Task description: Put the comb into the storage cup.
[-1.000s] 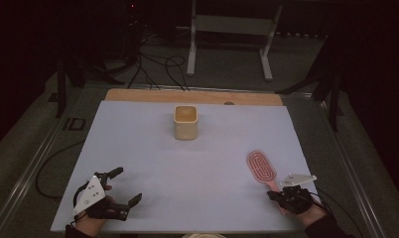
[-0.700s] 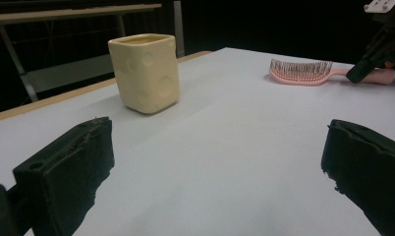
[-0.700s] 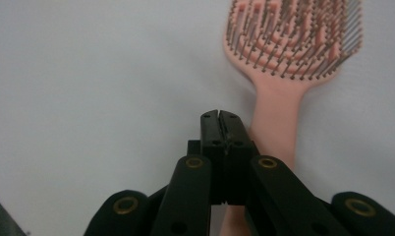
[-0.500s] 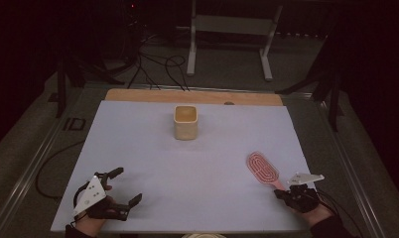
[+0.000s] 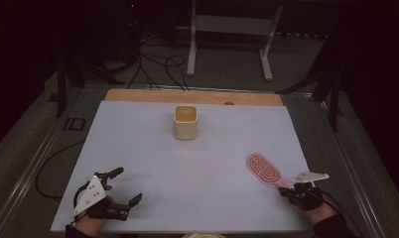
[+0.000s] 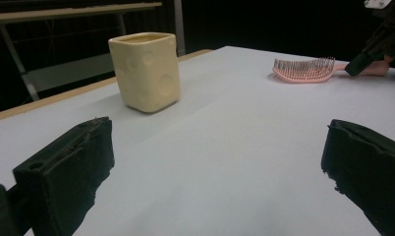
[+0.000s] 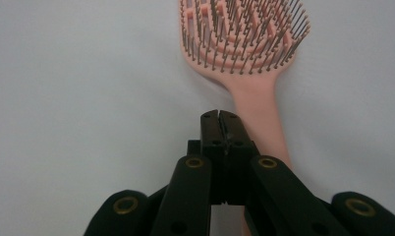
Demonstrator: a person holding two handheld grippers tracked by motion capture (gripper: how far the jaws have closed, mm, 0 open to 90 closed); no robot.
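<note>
On the pale desk [image 5: 197, 178] a pink hairbrush [image 5: 263, 169] lies bristles up toward four o'clock, its oval head pointing to about eleven o'clock and its handle running back toward the near right corner. The right gripper [image 5: 287, 192] sits at the end of that handle, down near five o'clock. Its jaws are pressed together with nothing between them; in the right gripper view the closed tips [image 7: 220, 118] rest just left of the brush handle [image 7: 262, 118], beside it rather than around it, and whether they touch it I cannot tell.

The left gripper [image 5: 123, 186] rests near the seven o'clock corner, jaws spread wide and empty, aimed across the desk.

A cream, square-sided cup [image 5: 185, 122] with round dimples stands upright toward twelve o'clock, well apart from both grippers and from the brush. In the left gripper view the cup [image 6: 145, 71] stands ahead to the left and the brush [image 6: 303, 70] far off to the right.
</note>
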